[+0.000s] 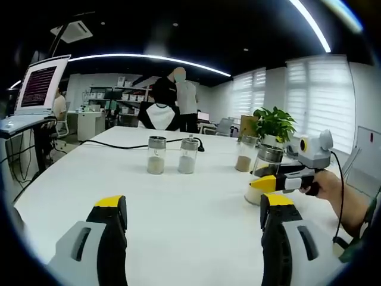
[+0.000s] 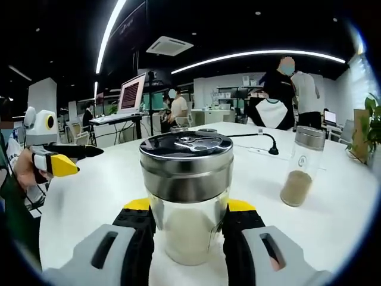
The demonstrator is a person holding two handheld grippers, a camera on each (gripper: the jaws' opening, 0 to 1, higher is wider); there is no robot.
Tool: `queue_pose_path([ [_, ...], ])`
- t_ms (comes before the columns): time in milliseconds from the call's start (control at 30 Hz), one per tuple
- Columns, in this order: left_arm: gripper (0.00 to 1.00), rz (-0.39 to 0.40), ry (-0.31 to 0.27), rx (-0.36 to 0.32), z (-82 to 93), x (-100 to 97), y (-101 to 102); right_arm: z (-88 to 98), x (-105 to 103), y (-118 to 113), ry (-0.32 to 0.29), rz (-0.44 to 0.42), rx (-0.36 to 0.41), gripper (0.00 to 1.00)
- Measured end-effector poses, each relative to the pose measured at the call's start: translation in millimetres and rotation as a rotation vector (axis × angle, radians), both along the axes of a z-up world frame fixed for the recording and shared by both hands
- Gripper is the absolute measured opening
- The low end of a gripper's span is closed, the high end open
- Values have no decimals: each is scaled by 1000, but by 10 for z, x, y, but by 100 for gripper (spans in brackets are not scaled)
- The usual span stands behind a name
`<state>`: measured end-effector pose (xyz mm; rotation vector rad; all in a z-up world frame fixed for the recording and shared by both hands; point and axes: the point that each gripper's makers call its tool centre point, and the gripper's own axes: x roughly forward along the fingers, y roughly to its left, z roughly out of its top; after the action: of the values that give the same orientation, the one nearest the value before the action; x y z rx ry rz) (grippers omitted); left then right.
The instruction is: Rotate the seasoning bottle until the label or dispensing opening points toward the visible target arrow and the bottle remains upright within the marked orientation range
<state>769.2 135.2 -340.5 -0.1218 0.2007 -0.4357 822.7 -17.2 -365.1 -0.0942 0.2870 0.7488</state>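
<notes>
- Nearest the lens in the right gripper view, the right gripper (image 2: 186, 229) has its black, yellow-tipped jaws pressed on both sides of the bottle (image 2: 186, 196), low centre of the frame.
- The bottle stands upright on the white table (image 2: 107, 179): clear glass, pale powder in the bottom, a steel cap with a slotted top.
- Far left of that frame, the left gripper (image 2: 74, 158) comes in, held in a hand (image 2: 27, 170), its tips lying close together and pointing right.
- Right of centre, a second jar (image 2: 302, 167) with brown powder stands apart on the table.
- Over to the left gripper view: the left gripper (image 1: 193, 208) rises from the bottom edge, jaws spread wide with bare table between them, grasping nothing.
- At the right edge, the right gripper (image 1: 271, 182) is on the bottle (image 1: 265, 173), gripped between its tips.
- Mid-frame, two small jars (image 1: 156, 155) (image 1: 188, 156) stand side by side, and another jar (image 1: 245, 154) stands further right.
- A potted plant (image 1: 274, 125) sits behind the bottle, upper right.
- A black cable (image 1: 119, 145) runs across the far table.
- A laptop (image 1: 38, 86) sits upper left; people (image 1: 169, 98) stand at the far end.
</notes>
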Motion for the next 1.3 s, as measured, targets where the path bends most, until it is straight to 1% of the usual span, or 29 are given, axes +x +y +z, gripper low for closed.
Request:
queue_pose_path([
  [33,98,-5,-1,-10,6,-3,-11,0,1,-4,2,-9,0,43],
  [200,98,-5,4,-9,-10,-7,-12,-4,9,-12,9,-43,-1,43],
  [467,98,-4,3,-11,-12,-5,-12,-10,54,-30,22,-136,-4,43],
  [733,98,-3,6,-12,-20,-7,2,-13,74,-69,13,-222,-1,43],
  [867,98,-7,3,-16,-10,-1,-5,-16,80,-85,22,-251,-4,43],
  [1000,98,-11,4,-13,-15,-1,-17,-19,77,-93,18,-284,-3,43],
  [1067,98,-19,1,3,-19,-3,-25,-21,78,-95,17,-295,-2,43],
  [1300,98,-5,-1,-2,5,4,10,-28,71,-99,13,-329,0,43],
])
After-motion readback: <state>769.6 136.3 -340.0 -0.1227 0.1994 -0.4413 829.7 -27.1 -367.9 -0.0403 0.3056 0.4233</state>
